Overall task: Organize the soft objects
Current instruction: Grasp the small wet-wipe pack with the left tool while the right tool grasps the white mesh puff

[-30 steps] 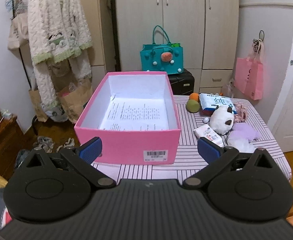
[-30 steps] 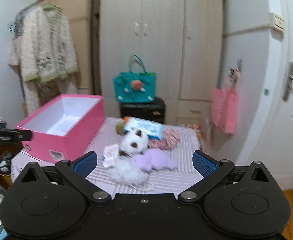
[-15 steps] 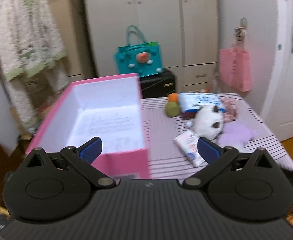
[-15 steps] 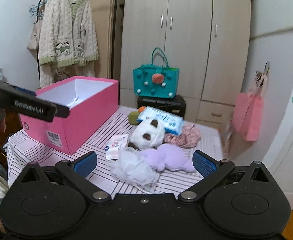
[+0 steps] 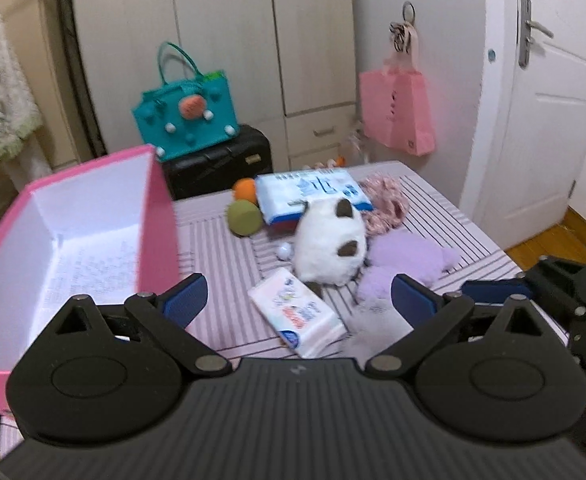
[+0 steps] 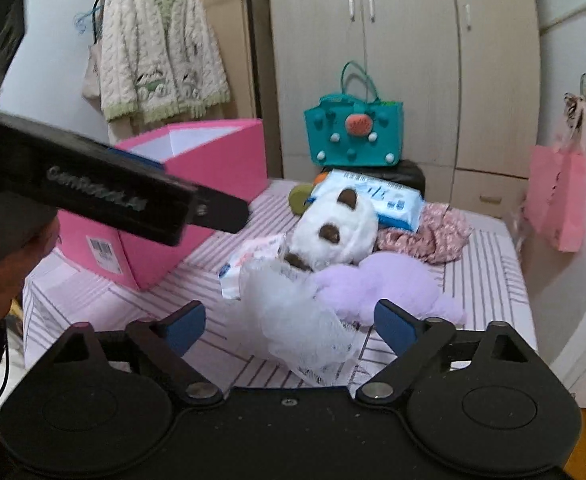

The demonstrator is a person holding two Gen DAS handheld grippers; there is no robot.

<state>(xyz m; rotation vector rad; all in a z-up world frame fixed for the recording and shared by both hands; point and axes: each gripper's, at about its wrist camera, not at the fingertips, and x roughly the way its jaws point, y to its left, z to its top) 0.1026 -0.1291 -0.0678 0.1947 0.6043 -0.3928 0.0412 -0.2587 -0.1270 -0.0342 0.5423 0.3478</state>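
An open pink box (image 5: pixel 93 236) stands at the left of the striped table (image 5: pixel 453 220); it also shows in the right wrist view (image 6: pixel 217 160). A white plush with brown spots (image 5: pixel 329 248) (image 6: pixel 337 228) lies beside a purple plush (image 5: pixel 409 260) (image 6: pixel 377 284), a white mesh cloth (image 6: pixel 305 320), a small tissue pack (image 5: pixel 297 312), a blue wipes pack (image 5: pixel 313 192), a pink floral cloth (image 6: pixel 433 232) and a green ball (image 5: pixel 245 218) with an orange ball (image 5: pixel 243 190). My left gripper (image 5: pixel 297 300) is open over the tissue pack. My right gripper (image 6: pixel 289 322) is open, its fingers either side of the mesh cloth.
A teal bag (image 5: pixel 185 116) sits on a black case behind the table. A pink paper bag (image 5: pixel 397 112) hangs on the wall. A white door (image 5: pixel 545 120) is at the right. A knitted cardigan (image 6: pixel 157 52) hangs at the left. The left gripper's body (image 6: pixel 105 192) crosses the right wrist view.
My left gripper has swung right from the pink box toward the pile of soft things. My right gripper has come closer to the mesh cloth. Both stay open.
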